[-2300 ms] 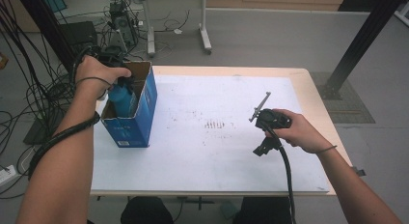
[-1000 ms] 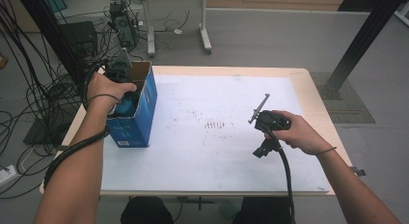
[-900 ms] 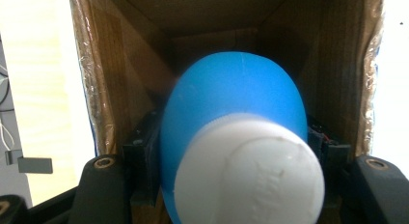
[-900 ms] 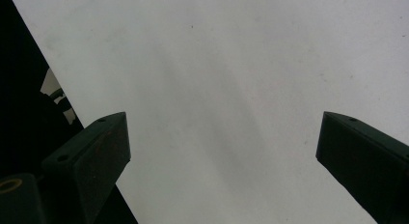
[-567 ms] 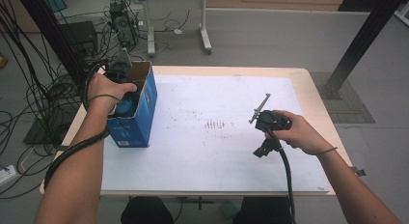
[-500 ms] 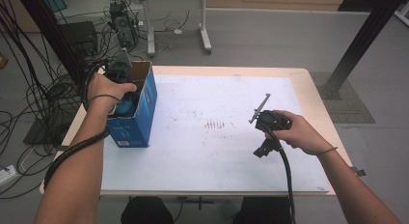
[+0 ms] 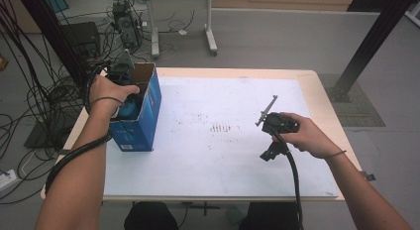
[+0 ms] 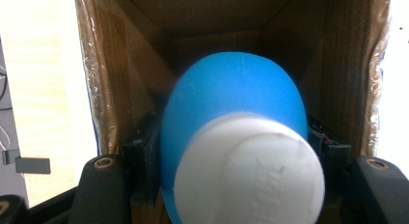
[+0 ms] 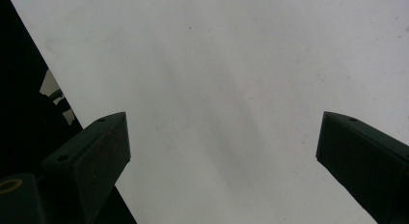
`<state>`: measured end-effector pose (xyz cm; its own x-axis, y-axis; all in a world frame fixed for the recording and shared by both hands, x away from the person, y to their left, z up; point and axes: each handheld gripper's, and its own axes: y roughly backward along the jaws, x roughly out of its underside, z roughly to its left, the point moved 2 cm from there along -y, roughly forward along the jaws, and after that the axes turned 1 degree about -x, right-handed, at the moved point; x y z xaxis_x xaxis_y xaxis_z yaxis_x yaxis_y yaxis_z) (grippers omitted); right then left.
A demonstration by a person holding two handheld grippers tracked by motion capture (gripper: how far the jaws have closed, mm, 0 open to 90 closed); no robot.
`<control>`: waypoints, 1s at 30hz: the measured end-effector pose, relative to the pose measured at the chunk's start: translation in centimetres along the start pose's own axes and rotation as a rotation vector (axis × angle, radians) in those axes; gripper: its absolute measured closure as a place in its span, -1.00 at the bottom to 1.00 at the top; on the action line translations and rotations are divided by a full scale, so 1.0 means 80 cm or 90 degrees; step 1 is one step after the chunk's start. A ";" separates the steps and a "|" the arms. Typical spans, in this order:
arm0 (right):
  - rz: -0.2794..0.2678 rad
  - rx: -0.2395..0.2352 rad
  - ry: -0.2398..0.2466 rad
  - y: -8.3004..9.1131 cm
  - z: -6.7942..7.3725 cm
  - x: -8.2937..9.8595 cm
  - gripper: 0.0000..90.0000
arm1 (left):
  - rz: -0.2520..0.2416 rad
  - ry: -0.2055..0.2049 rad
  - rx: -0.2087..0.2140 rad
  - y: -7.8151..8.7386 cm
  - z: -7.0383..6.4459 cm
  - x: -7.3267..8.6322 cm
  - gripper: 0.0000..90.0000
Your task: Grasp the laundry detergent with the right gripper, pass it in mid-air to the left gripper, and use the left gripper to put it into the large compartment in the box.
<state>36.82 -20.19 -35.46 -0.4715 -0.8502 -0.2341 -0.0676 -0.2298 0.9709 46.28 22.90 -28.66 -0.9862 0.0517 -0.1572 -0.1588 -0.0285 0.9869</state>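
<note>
Left tool [image 8: 241, 185] clamped on blue bottle [image 8: 234, 113] inside cardboard box [image 7: 143, 108], right tool [image 9: 222, 151] wide open — over white table [image 7: 208, 155]

A lab: cable bundles [image 7: 29, 66], black frame posts [image 7: 369, 41] and a white-topped test table [image 7: 198, 155].

The left forearm reaches forward and the left hand [image 7: 106, 91] points the left gripper [image 8: 219, 151] steeply downward, its jaws clamped on something. The right hand [image 7: 304, 136] holds the right gripper [image 9: 222, 151] low with its jaws spread wide.
</note>
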 end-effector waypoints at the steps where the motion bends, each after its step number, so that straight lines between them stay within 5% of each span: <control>1: 0.001 0.001 0.000 0.000 0.000 0.000 -0.91 | 0.000 0.000 0.000 0.000 0.000 0.000 -0.18; 30: 0.000 0.002 0.000 0.002 -0.001 -0.001 -0.91 | -0.002 0.007 0.000 0.000 0.001 0.001 -0.18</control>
<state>36.89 -20.20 -35.30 -0.4708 -0.8506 -0.2342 -0.0700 -0.2287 0.9710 46.20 23.02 -28.67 -0.9862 0.0406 -0.1607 -0.1619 -0.0278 0.9864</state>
